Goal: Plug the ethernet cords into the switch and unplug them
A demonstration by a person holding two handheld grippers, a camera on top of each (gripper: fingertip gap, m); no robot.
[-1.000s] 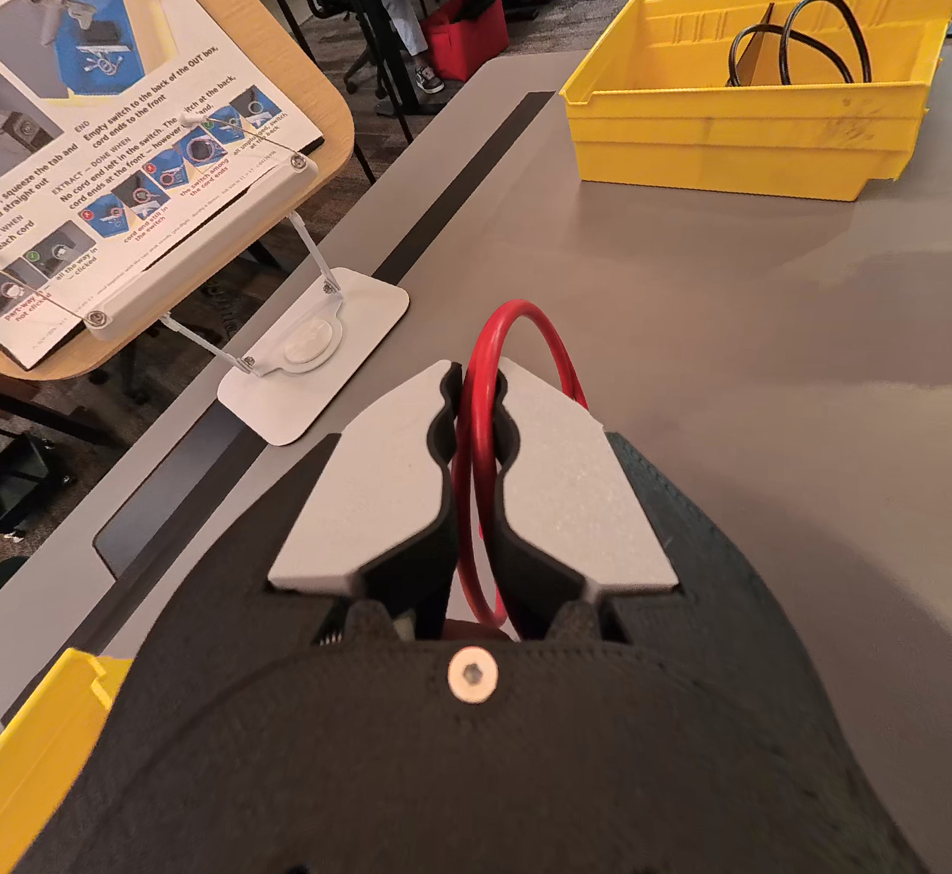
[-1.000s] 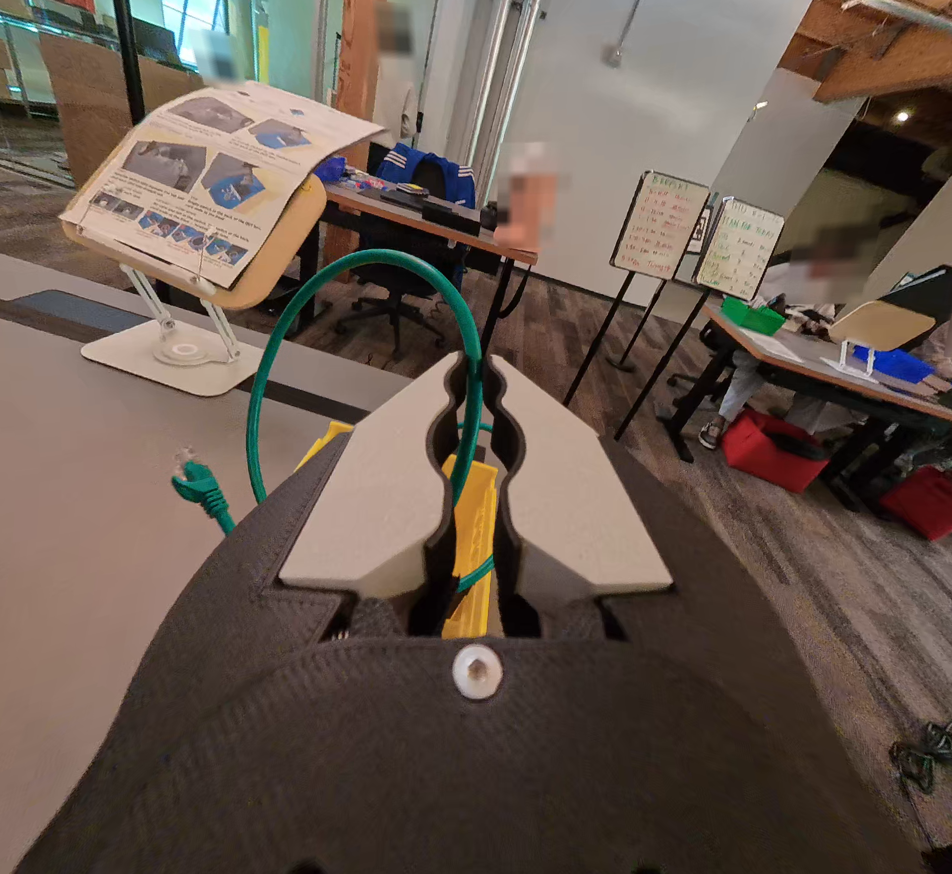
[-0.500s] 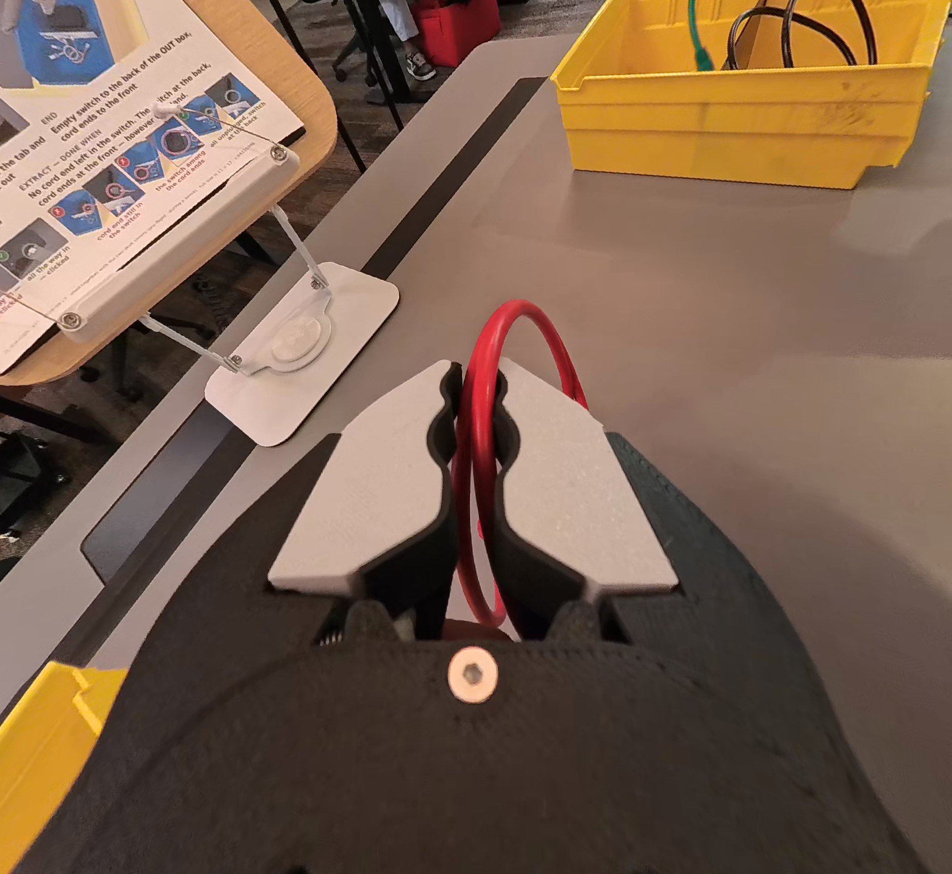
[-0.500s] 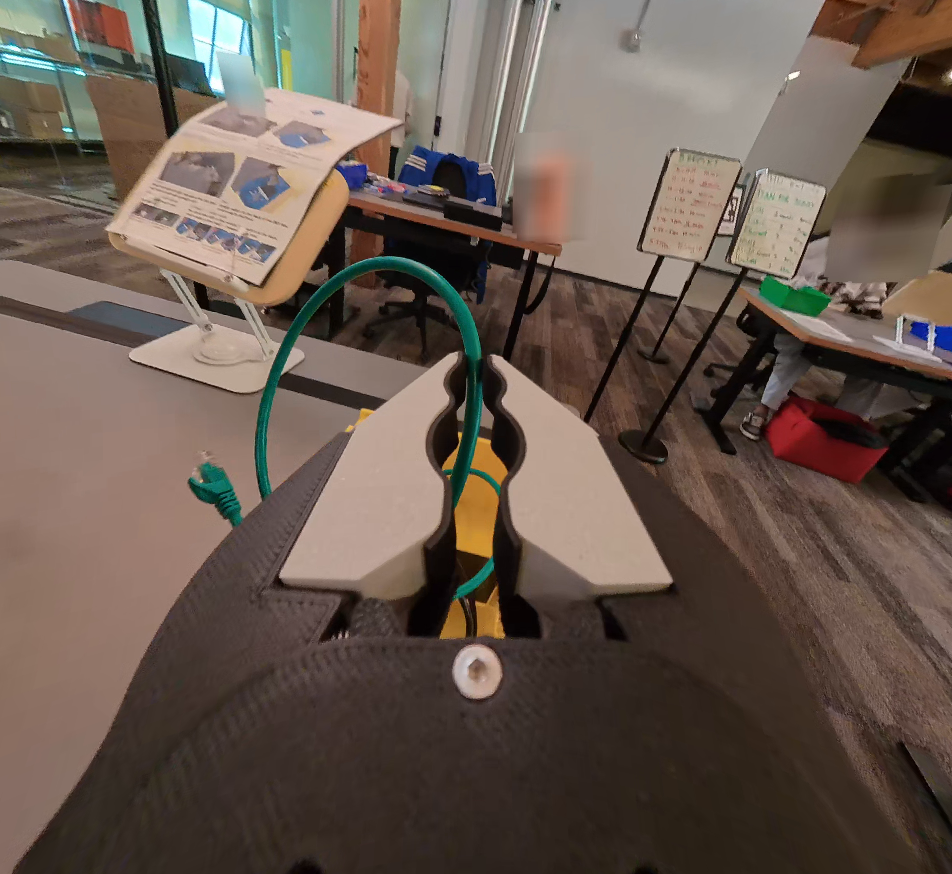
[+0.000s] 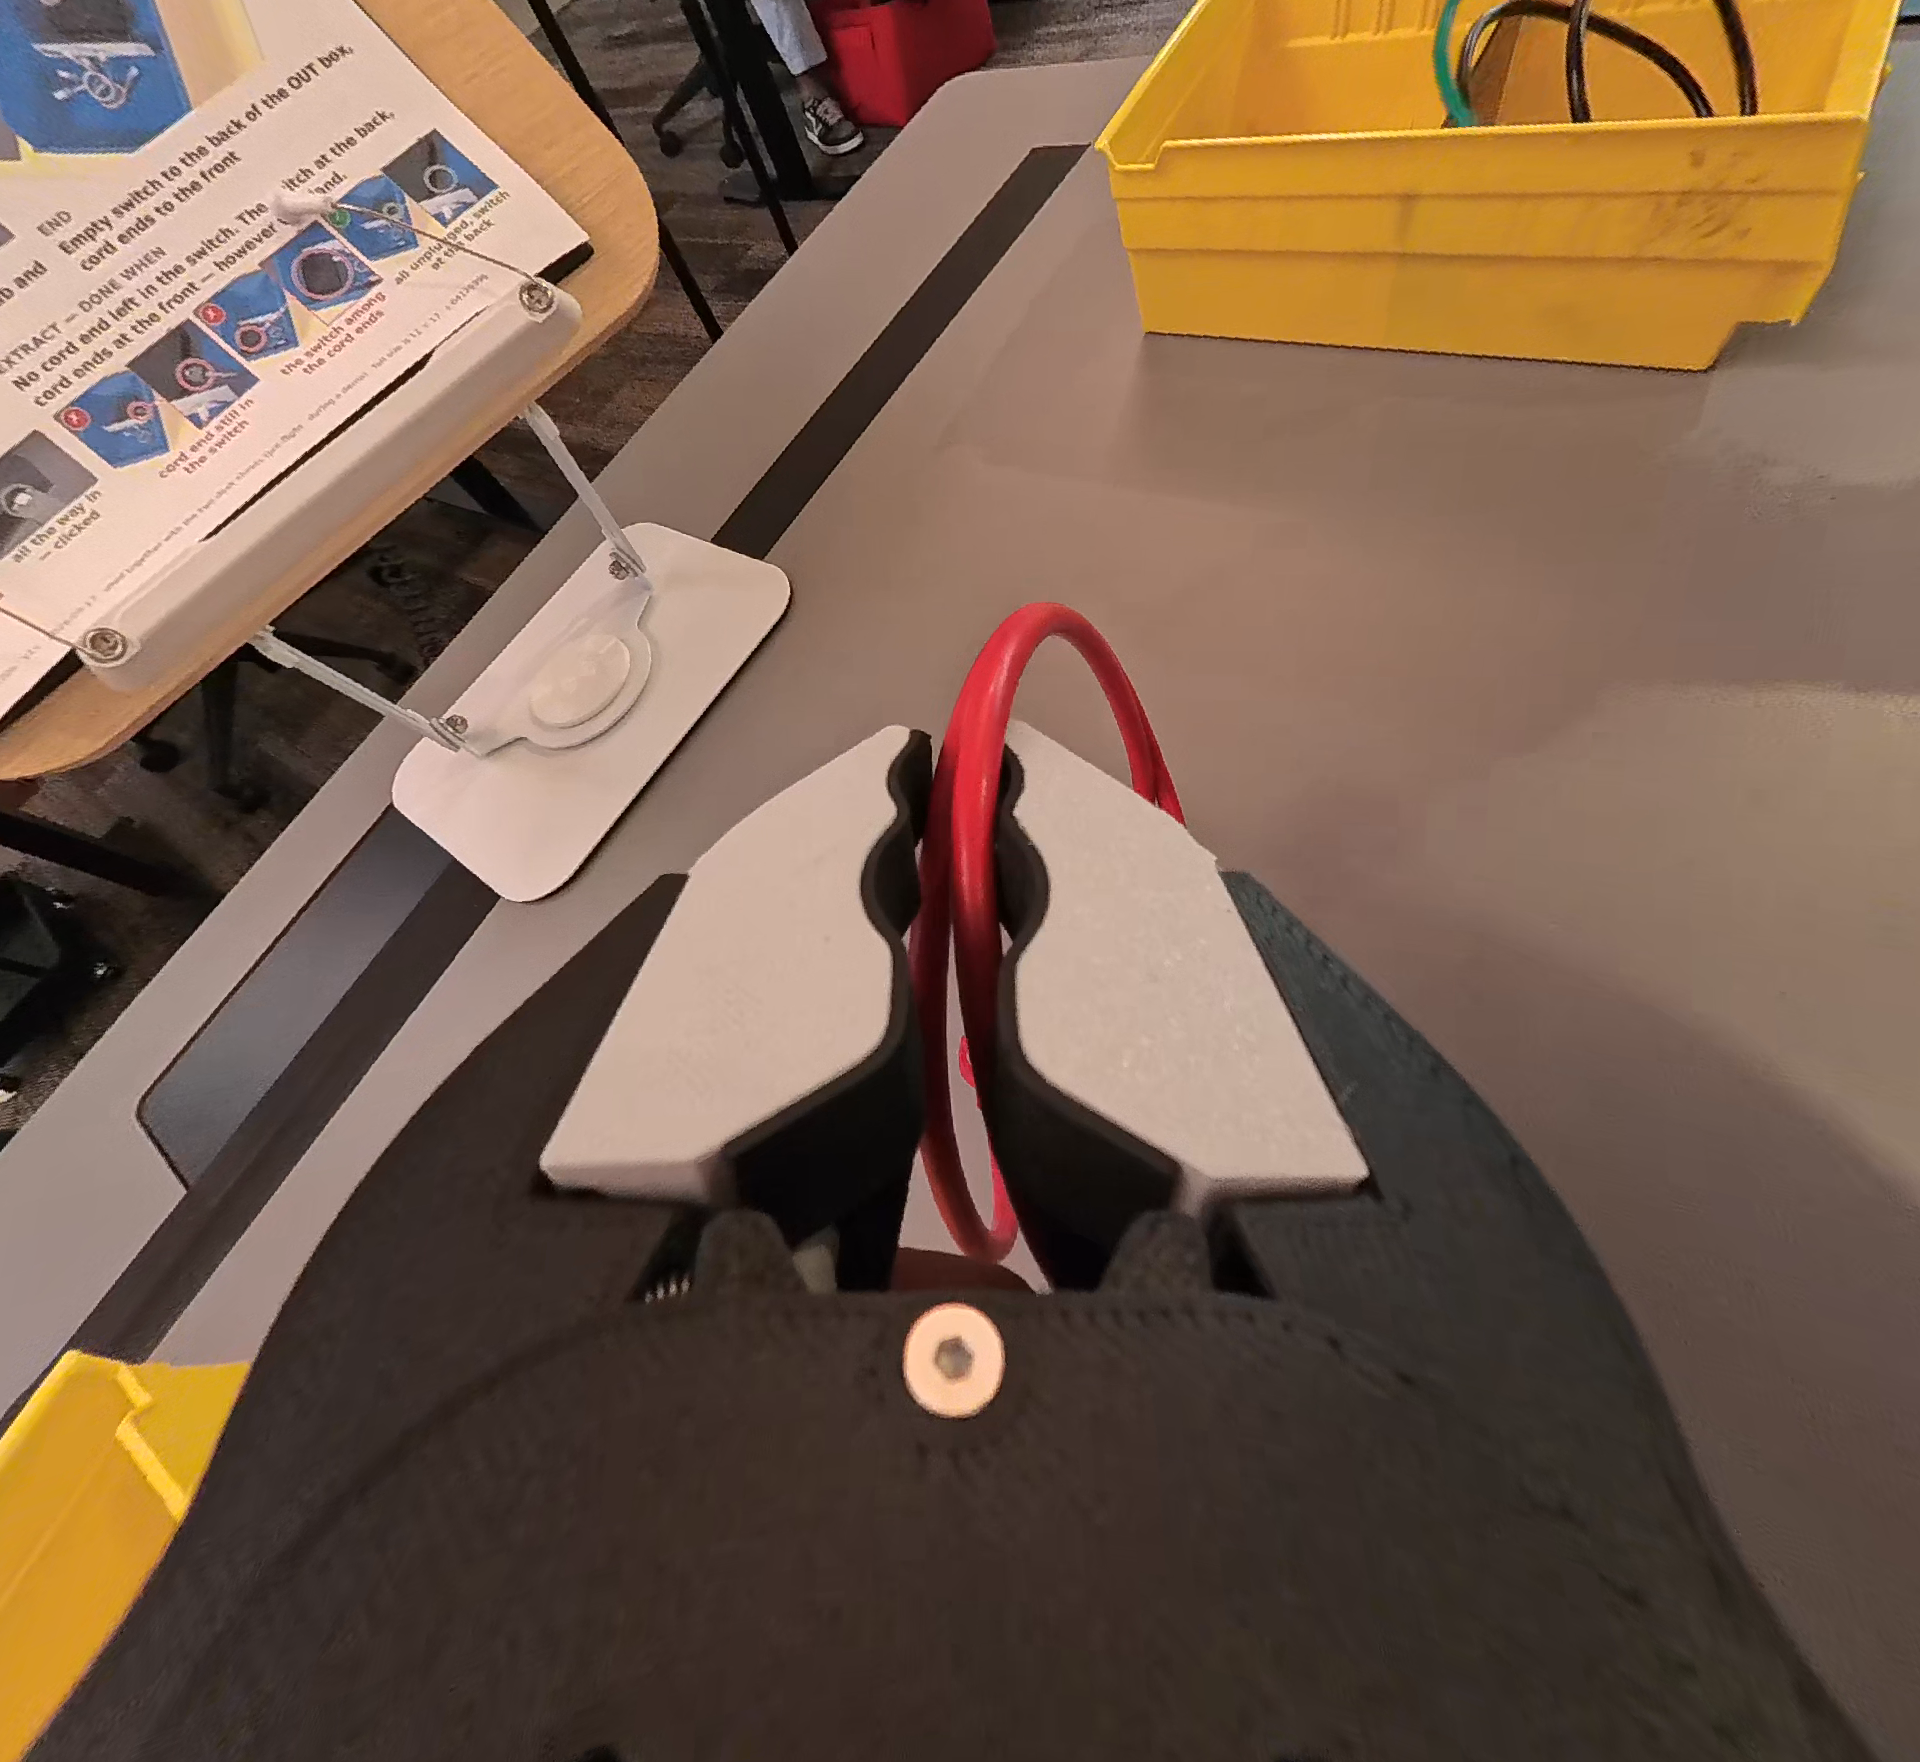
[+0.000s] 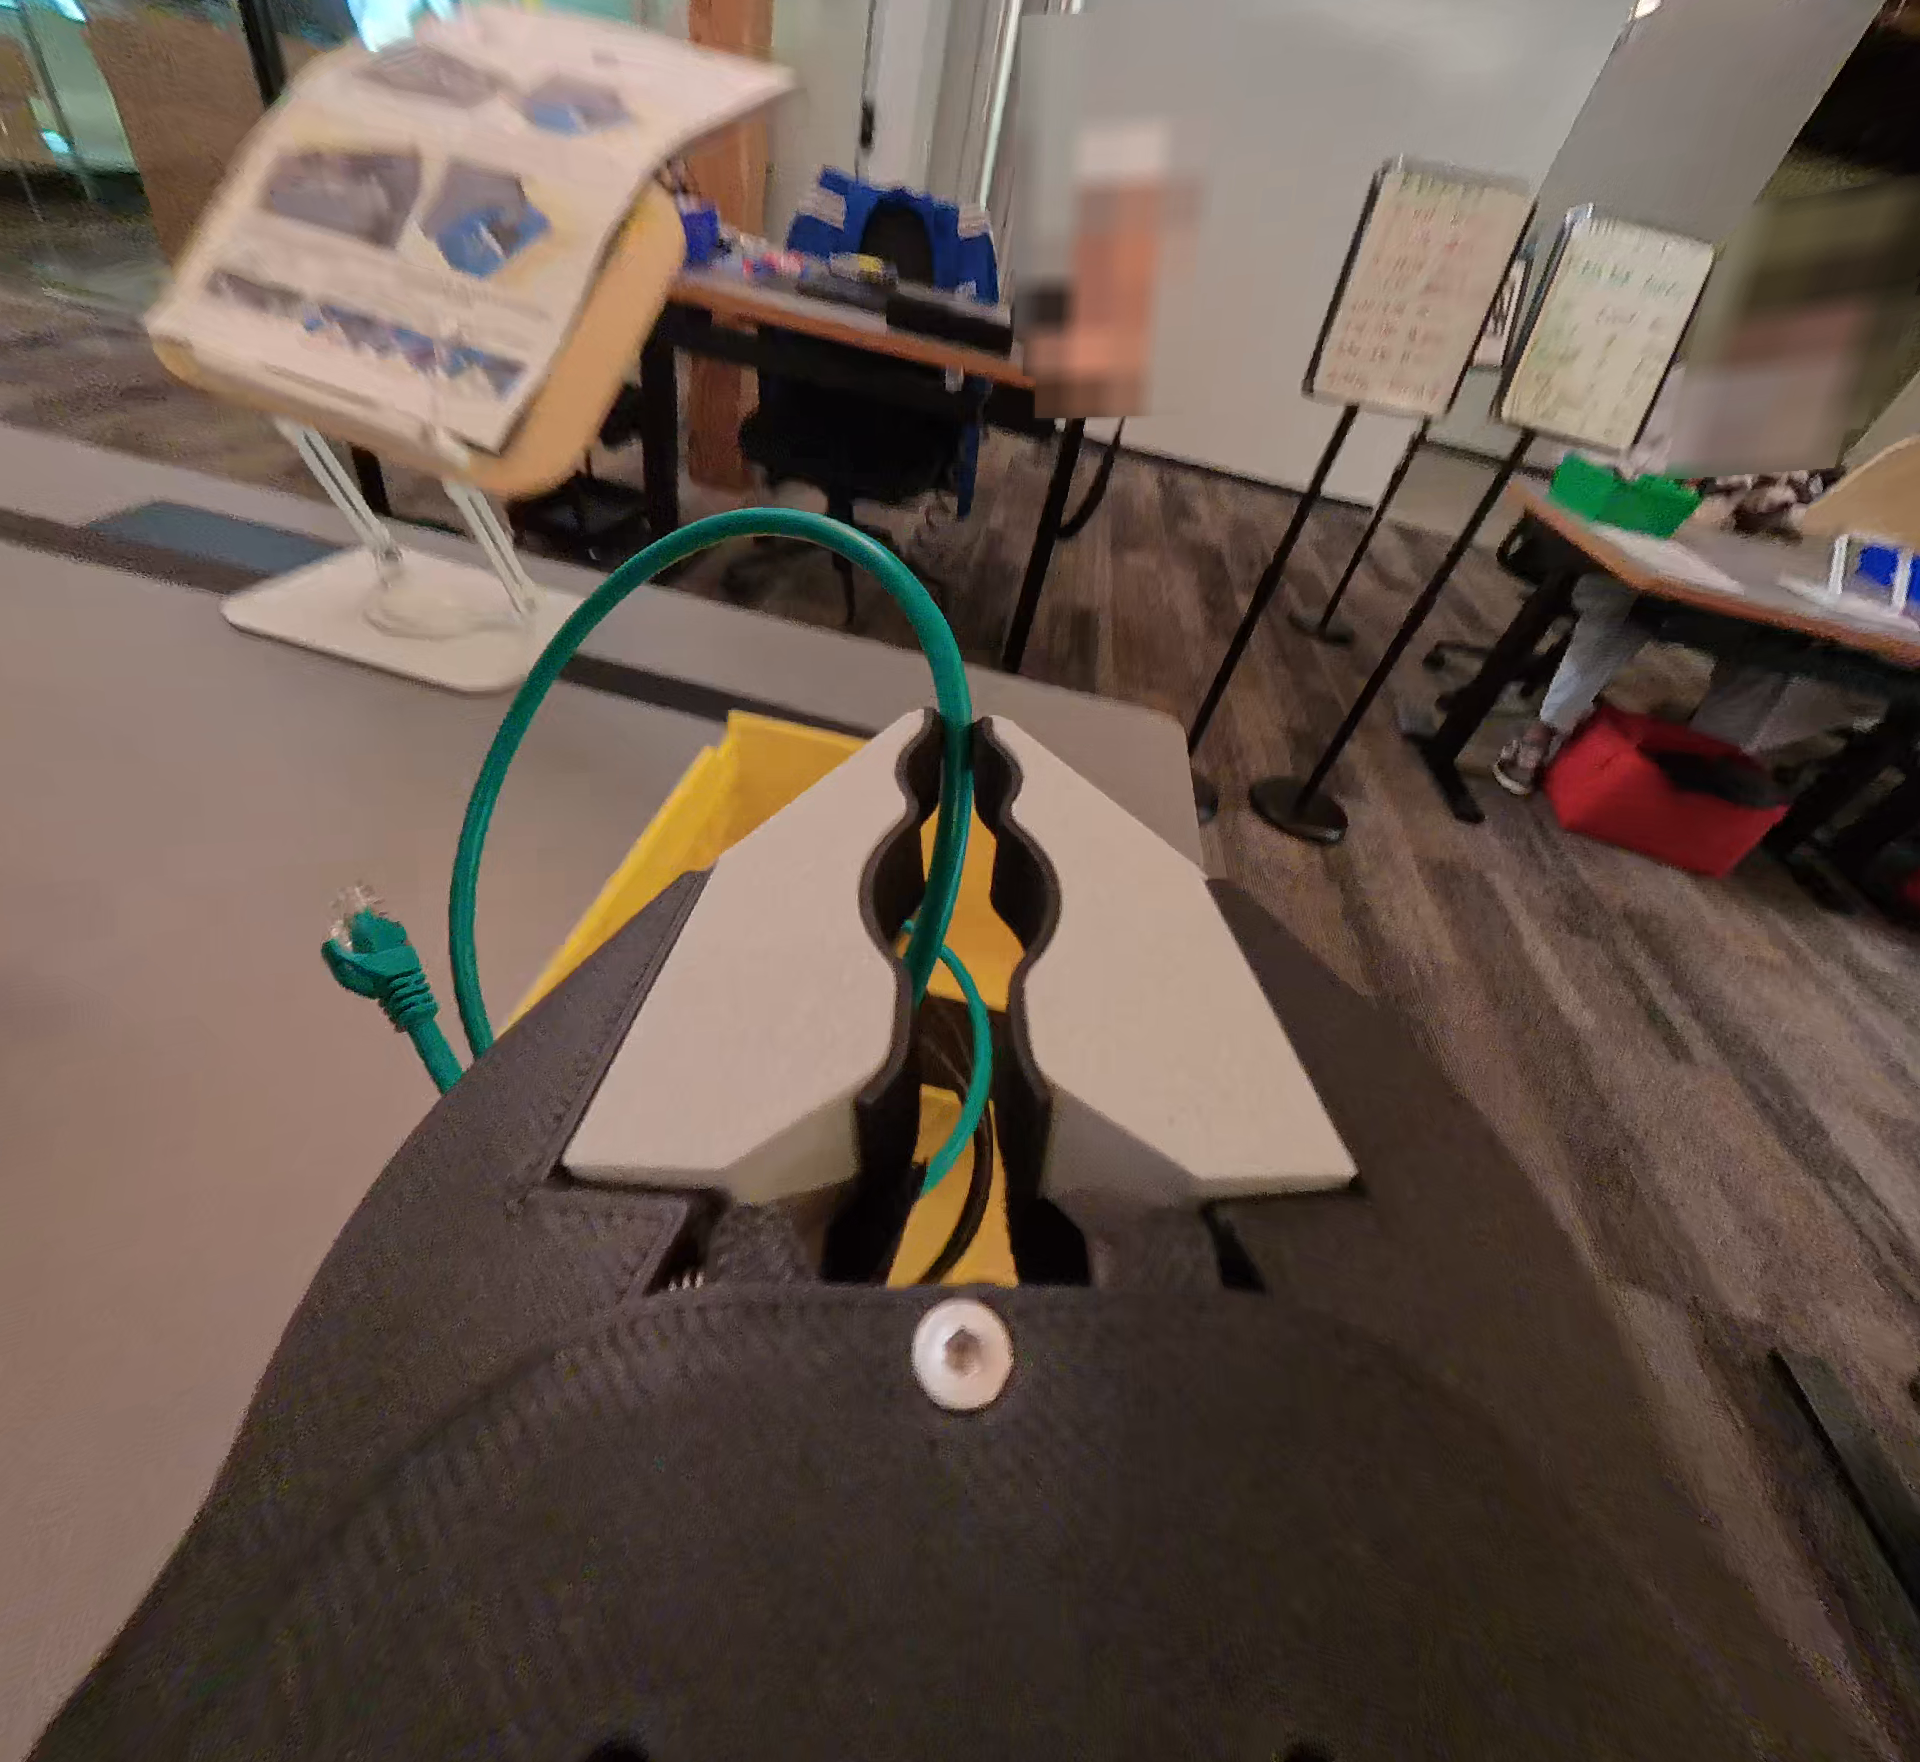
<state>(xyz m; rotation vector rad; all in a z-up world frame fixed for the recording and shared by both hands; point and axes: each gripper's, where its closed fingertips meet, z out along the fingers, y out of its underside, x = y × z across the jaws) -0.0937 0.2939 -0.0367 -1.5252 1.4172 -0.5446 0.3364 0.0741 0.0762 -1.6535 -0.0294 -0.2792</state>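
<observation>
My left gripper (image 5: 961, 756) is shut on a looped red ethernet cord (image 5: 1049, 616) and holds it over the grey table (image 5: 1455, 673). My right gripper (image 6: 956, 736) is shut on a looped green ethernet cord (image 6: 665, 569) above a yellow bin (image 6: 769, 767); its plug end (image 6: 376, 956) hangs free to the left. In the left wrist view the green cord (image 5: 1455, 19) dips into the far yellow bin (image 5: 1455, 247), which also holds a black cord (image 5: 1662, 8). No switch is in view.
An instruction sheet on a wooden stand (image 5: 260, 310) with a white base (image 5: 592, 715) stands at the table's left edge. Another yellow bin's corner (image 5: 73, 1504) is at the lower left. Beyond the table are desks, chairs, whiteboards (image 6: 1413, 289) and red boxes.
My right gripper has sunk with the green cord toward the yellow bin, so the cord hangs lower inside it. My left gripper with the red cord has edged toward the bin.
</observation>
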